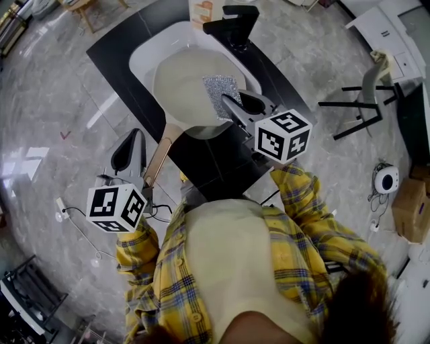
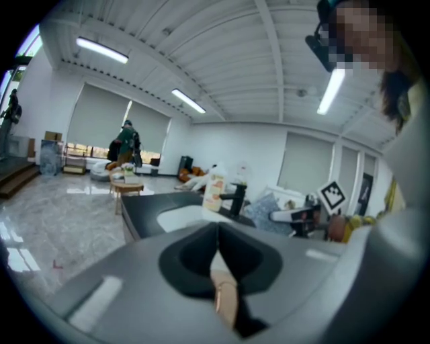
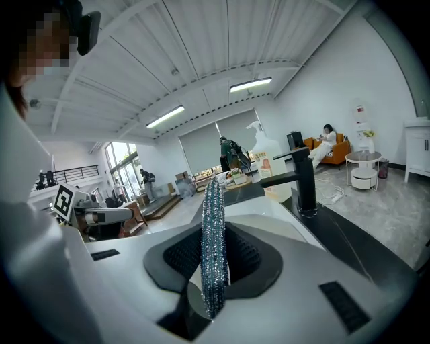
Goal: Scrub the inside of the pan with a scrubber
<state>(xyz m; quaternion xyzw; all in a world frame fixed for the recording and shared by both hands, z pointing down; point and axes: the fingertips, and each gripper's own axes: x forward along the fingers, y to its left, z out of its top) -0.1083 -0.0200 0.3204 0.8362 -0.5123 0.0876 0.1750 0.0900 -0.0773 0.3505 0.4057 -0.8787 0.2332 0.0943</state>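
Squarely in my head view, the pan [image 1: 181, 84] sits in the white sink [image 1: 144, 57], its pale cream inside facing up. Its tan handle [image 1: 158, 158] runs down and to the left over the black counter [image 1: 215, 161].

My left gripper [image 1: 144, 158] has that handle. In the left gripper view its dark fingers [image 2: 195, 259] are pressed together, with the tan handle [image 2: 225, 302] pinched between them.

My right gripper [image 1: 235, 107] reaches in from the opposite side, carrying the silver mesh scrubber [image 1: 220, 93]. The pad lies flat over the right part of the pan's inside, near the rim. Whether it presses on the surface I cannot tell from above. In the right gripper view the scrubber [image 3: 213, 242] stands edge-on and upright, clamped between the two ribbed black pads [image 3: 181, 259].

Both marker cubes show plainly in the head view, one on each gripper, well apart. The left cube is low beside the counter's corner and the right cube is just below the sink's near edge.

Behind the pan a black faucet [image 1: 232, 27] rises from the counter at the far rim of the sink. A pale bottle [image 1: 201, 10] stands just beside it.

Grey marble floor [image 1: 54, 107] surrounds the counter. The yellow plaid shirt [image 1: 302, 222] of the person holding both grippers fills the bottom of the view.
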